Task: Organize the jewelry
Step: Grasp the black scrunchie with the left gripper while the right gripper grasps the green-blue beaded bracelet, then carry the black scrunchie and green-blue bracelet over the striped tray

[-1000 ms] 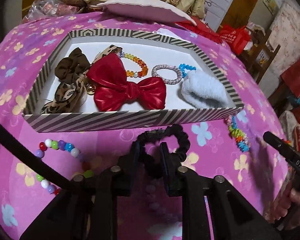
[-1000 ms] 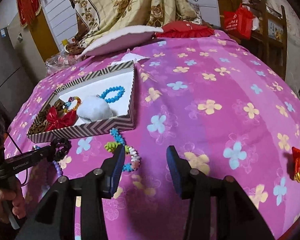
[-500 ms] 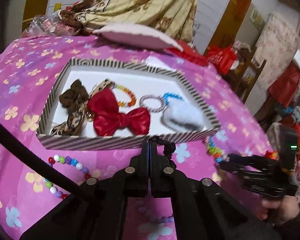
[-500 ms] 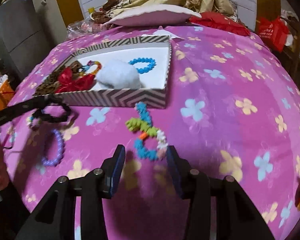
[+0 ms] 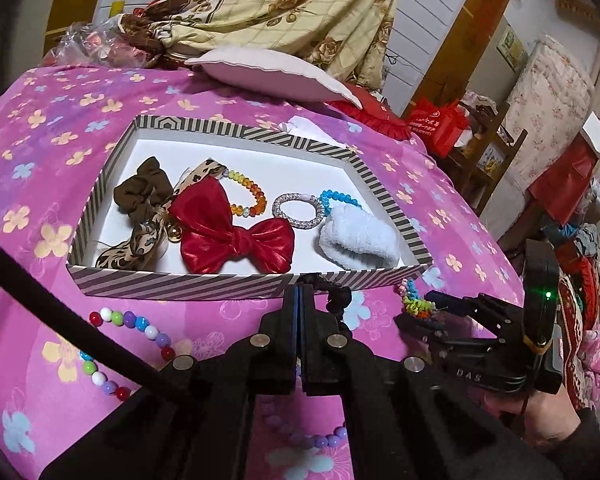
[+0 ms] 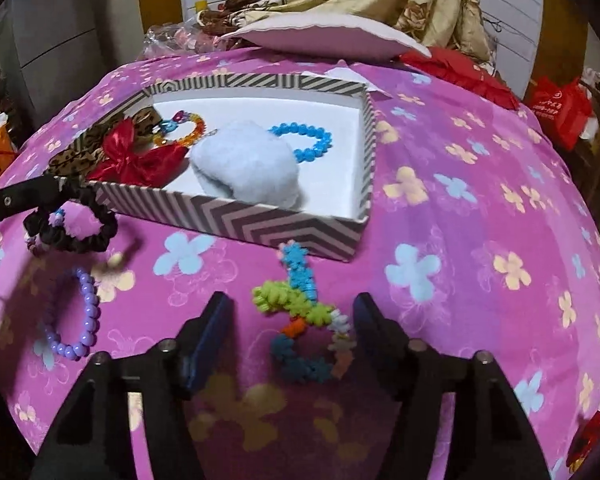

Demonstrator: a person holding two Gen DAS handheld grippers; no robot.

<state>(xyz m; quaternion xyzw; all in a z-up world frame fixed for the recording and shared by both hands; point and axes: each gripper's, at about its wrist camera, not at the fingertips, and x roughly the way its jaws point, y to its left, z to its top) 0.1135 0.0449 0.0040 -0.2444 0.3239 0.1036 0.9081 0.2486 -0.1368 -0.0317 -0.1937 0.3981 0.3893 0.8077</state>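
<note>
A striped box (image 5: 172, 280) (image 6: 260, 220) on the pink floral cloth holds a red bow (image 5: 228, 228), a brown scrunchie (image 5: 140, 192), a white fluffy scrunchie (image 5: 356, 240) (image 6: 244, 164) and bead bracelets. My left gripper (image 5: 299, 292) (image 6: 56, 188) is shut on a black scrunchie (image 5: 338, 298) (image 6: 76, 228) and holds it above the cloth by the box's near wall. My right gripper (image 6: 290, 316) (image 5: 424, 314) is open, low over a multicolour spiky bracelet (image 6: 304, 320) (image 5: 414, 300) that lies between its fingers.
A multicolour bead bracelet (image 5: 112, 344) and a purple bead bracelet (image 6: 80, 316) (image 5: 308, 436) lie on the cloth in front of the box. A white pillow (image 5: 272, 72) and piled fabric sit behind the box. Red bags (image 6: 560, 108) stand at the right.
My left gripper shut on the black scrunchie and lifted it toward the box. My right gripper came down and forward around the spiky bracelet.
</note>
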